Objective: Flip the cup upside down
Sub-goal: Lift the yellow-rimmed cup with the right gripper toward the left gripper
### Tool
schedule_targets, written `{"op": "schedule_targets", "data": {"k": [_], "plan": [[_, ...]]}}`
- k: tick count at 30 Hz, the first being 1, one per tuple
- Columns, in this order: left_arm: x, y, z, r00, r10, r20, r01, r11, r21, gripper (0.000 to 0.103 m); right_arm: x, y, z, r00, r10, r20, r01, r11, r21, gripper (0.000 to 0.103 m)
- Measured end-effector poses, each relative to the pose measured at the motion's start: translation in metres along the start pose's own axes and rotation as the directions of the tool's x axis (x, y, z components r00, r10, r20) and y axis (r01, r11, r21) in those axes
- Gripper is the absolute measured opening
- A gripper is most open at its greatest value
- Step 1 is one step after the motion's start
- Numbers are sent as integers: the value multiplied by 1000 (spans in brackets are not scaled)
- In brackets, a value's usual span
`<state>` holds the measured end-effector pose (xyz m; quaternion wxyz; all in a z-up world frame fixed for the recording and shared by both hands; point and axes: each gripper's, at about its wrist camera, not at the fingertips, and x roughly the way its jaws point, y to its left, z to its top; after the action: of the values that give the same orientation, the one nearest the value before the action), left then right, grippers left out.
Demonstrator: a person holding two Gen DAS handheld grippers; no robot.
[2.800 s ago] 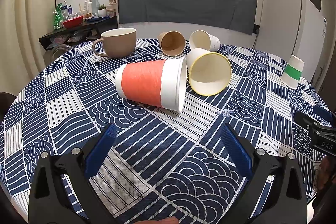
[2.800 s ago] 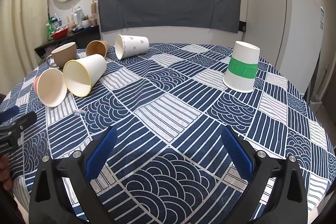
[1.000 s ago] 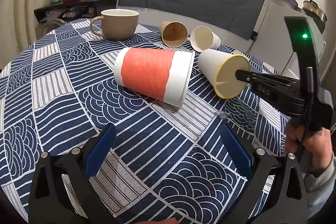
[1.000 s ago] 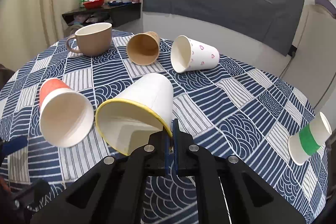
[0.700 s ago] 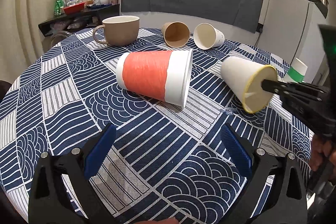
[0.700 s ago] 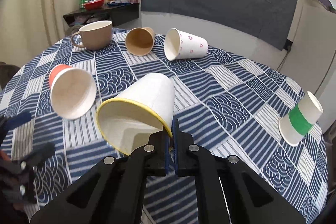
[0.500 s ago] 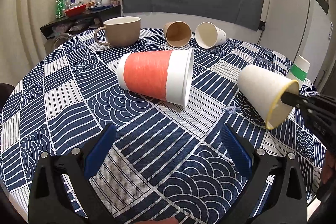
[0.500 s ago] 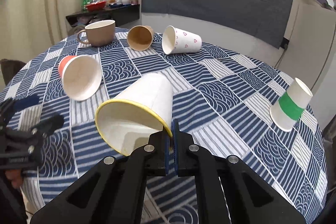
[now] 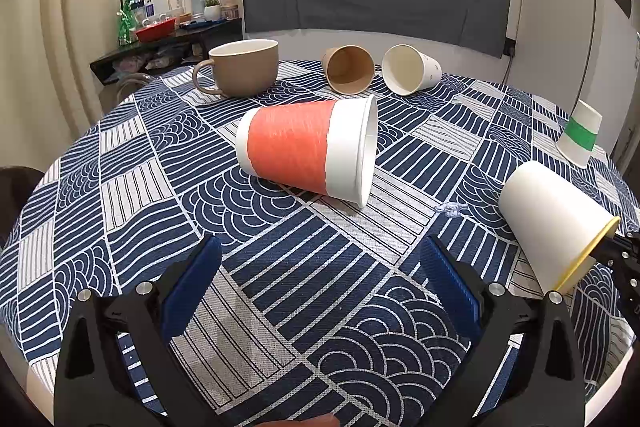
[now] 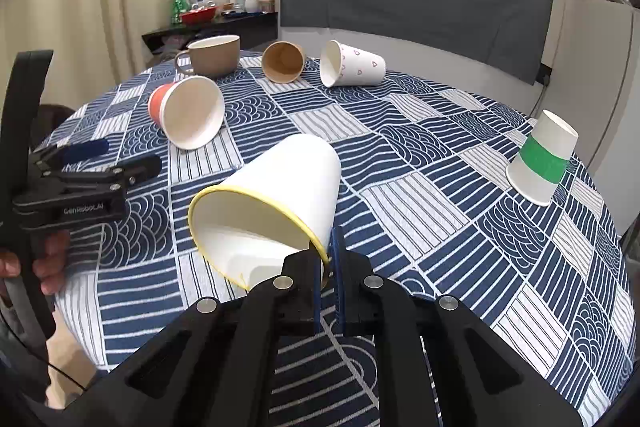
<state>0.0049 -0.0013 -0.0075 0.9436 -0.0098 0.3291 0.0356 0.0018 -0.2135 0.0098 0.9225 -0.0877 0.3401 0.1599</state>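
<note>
My right gripper [image 10: 327, 269] is shut on the rim of a white paper cup with a yellow rim [image 10: 276, 195]. It holds the cup tilted above the table, mouth toward the camera and down. The same cup shows at the right edge of the left wrist view [image 9: 554, 223]. My left gripper [image 9: 320, 287] is open and empty, low over the near part of the table; it also shows at the left of the right wrist view [image 10: 100, 159]. An orange-banded paper cup [image 9: 308, 151] lies on its side ahead of it.
The round table has a blue-and-white patterned cloth [image 9: 120, 187]. At the back stand a tan mug [image 9: 240, 67], a brown paper cup [image 9: 348, 71] and a heart-print cup [image 10: 352, 63], both on their sides. A green-banded cup [image 10: 544, 159] stands upside down at the right.
My right gripper has carried the yellow-rimmed cup away from the orange cup, to the right and nearer the table's front, and tipped its mouth further down. My left gripper has stayed open.
</note>
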Motion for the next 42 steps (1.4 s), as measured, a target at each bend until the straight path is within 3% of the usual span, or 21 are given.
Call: {"op": "schedule_targets", "data": {"k": [1,3,4,5,8,15,25,33,42], "plan": [[0,-1,0,1000,3,3,-3,1000,9,97,0,0,-1,1000,-1,-5,1,1000,1,12],[-2,-5,-1,1000,12,13,-12,999,30,97,-1,0,-2,1000,-15,-12,15,1000,-7,42],[-3,-6,-2,1000,14,17,-15,999,35,97,-3,1,-4,999,-32,-4,32,999,-15,65],[-4,-6,-2,1000,12,21,-13,999,38,97,-5,2,-6,999,-47,5,47,999,-23,75],[-2,-4,0,1000,16,13,-16,999,31,97,-8,-1,-11,1000,-27,-1,27,999,-23,86],[0,-8,3,999,-32,3,32,998,55,97,-6,-18,-21,999,-41,-31,41,999,11,86],[1,-32,25,999,-47,-8,48,996,78,97,-13,-43,-36,995,-91,-40,91,996,0,87],[-10,-74,53,998,-63,-27,66,991,120,97,-16,-80,-44,991,-129,-45,131,990,53,88],[-8,-112,79,990,-102,-97,111,990,87,97,-16,-103,-44,992,-127,-15,128,989,68,88]]}}
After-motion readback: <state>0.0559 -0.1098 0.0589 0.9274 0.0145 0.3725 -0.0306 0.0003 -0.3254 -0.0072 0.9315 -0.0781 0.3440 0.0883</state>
